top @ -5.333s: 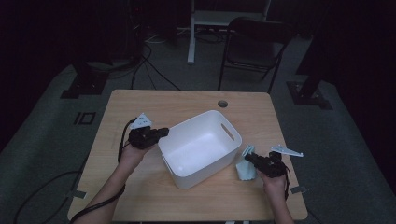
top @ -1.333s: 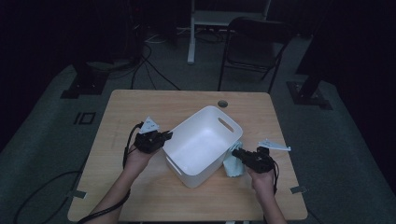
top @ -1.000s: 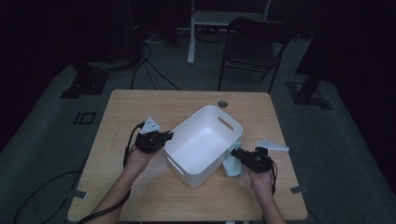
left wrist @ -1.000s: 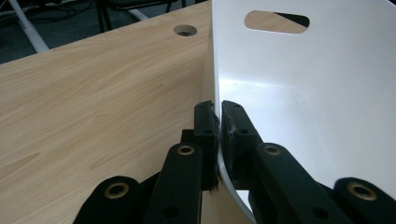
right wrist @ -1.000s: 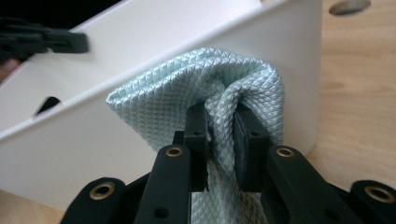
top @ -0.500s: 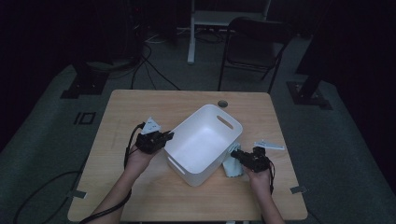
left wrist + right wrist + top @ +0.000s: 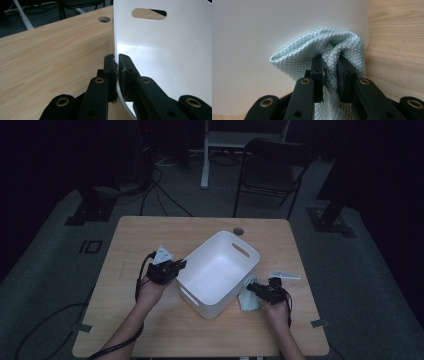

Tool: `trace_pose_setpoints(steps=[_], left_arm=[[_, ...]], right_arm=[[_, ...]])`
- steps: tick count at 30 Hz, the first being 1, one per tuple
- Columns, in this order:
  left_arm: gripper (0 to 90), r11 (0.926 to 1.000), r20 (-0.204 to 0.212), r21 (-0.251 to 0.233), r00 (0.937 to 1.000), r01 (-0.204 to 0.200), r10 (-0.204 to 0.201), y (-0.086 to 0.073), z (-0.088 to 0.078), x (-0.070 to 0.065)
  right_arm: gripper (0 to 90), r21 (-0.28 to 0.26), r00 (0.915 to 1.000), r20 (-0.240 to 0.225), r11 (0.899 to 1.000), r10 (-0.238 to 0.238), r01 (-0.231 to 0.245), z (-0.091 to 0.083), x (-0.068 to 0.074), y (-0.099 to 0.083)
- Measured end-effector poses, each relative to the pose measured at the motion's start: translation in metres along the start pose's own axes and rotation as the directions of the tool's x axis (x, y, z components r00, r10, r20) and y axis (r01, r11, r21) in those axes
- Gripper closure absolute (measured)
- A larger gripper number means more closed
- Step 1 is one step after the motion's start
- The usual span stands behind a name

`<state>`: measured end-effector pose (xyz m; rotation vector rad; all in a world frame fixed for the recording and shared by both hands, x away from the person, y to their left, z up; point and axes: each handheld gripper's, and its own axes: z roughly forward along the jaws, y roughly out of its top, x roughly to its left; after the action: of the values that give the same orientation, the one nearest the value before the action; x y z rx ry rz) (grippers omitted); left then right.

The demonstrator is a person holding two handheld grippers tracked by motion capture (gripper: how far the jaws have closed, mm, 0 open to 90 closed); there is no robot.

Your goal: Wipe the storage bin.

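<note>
While gripped by fingers, tub (image 7: 220, 270) and cloth (image 7: 324, 57)

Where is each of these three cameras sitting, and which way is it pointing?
High view: above the person's side, looking forward and down on the table; both forearms show, with the left gripper and right gripper.
Left gripper view: rides on the left gripper, looking along its jaws, clamped on the white bin wall.
Right gripper view: rides on the right gripper, jaws pinching a pale green cloth against the bin's outside.
Shared: all three views show the bin and the wooden table.
</note>
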<state>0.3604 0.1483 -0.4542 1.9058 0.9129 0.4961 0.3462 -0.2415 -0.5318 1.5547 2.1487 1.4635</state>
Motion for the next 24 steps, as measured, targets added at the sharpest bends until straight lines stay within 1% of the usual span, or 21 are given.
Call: trace_pose_setpoints(steps=[2, 4, 8, 10, 12, 13, 14, 15, 16, 17, 19, 21, 24], left_arm=[[86.0, 1.0, -0.014, -0.003, 0.9999, 0.002, -0.002, 0.0, 0.001, -0.001], [86.2, 1.0, -0.023, -0.006, 0.9997, 0.005, -0.005, 0.0, 0.001, -0.002], [86.4, 1.0, -0.043, 0.004, 0.9991, -0.003, 0.003, 0.001, 0.002, -0.004], [86.4, 0.9999, -0.047, 0.008, 0.9989, -0.006, 0.006, 0.001, 0.002, -0.004], [86.4, 0.9999, -0.051, 0.01, 0.9987, -0.006, 0.006, 0.002, 0.002, -0.003], [86.4, 0.9999, -0.041, 0.01, 0.9991, 0.005, -0.005, 0.002, 0.003, -0.002], [86.4, 0.9999, -0.033, 0.009, 0.9994, 0.009, -0.009, 0.002, 0.003, -0.001], [86.4, 0.9999, -0.025, 0.007, 0.9996, 0.011, -0.01, 0.002, 0.002, -0.001], [86.3, 1.0, -0.023, 0.008, 0.9997, 0.005, -0.005, 0.002, 0.002, -0.002], [86.3, 0.9999, -0.03, 0.014, 0.9995, -0.007, 0.008, 0.002, 0.002, -0.003], [86.3, 0.9998, -0.023, 0.02, 0.9997, -0.007, 0.008, 0.003, 0.002, -0.002], [86.1, 0.9996, -0.016, 0.023, 0.9997, -0.017, 0.017, 0.003, 0.003, -0.002], [86.1, 0.9996, -0.012, 0.023, 0.9998, -0.018, 0.018, 0.004, 0.003, -0.002]], right_arm=[[77.6, -0.001, 1.0, -0.001, 1.0, -0.005, 0.005, -0.002, 0.003, 0.002], [77.7, -0.021, 0.9998, -0.015, 1.0, -0.014, 0.014, -0.007, 0.009, 0.005], [77.6, -0.079, 0.9974, -0.055, 0.996, -0.047, 0.042, -0.022, 0.024, 0.014], [77.6, -0.105, 0.9947, -0.078, 0.993, -0.067, 0.059, -0.028, 0.031, 0.018], [77.6, -0.115, 0.9936, -0.086, 0.991, -0.073, 0.062, -0.03, 0.034, 0.02], [77.6, -0.128, 0.9919, -0.093, 0.989, -0.086, 0.074, -0.032, 0.038, 0.024], [77.6, -0.126, 0.9919, -0.083, 0.988, -0.096, 0.085, -0.032, 0.04, 0.026], [77.6, -0.127, 0.9923, -0.074, 0.988, -0.1, 0.09, -0.031, 0.04, 0.027], [77.6, -0.127, 0.9934, -0.071, 0.989, -0.09, 0.081, -0.029, 0.039, 0.028], [77.6, -0.127, 0.9941, -0.072, 0.989, -0.081, 0.072, -0.028, 0.037, 0.028], [77.6, -0.126, 0.9942, -0.076, 0.99, -0.077, 0.067, -0.026, 0.033, 0.027], [77.6, -0.118, 0.9945, -0.065, 0.99, -0.082, 0.074, -0.024, 0.032, 0.027], [77.6, -0.112, 0.9952, -0.056, 0.991, -0.08, 0.073, -0.021, 0.03, 0.025]])
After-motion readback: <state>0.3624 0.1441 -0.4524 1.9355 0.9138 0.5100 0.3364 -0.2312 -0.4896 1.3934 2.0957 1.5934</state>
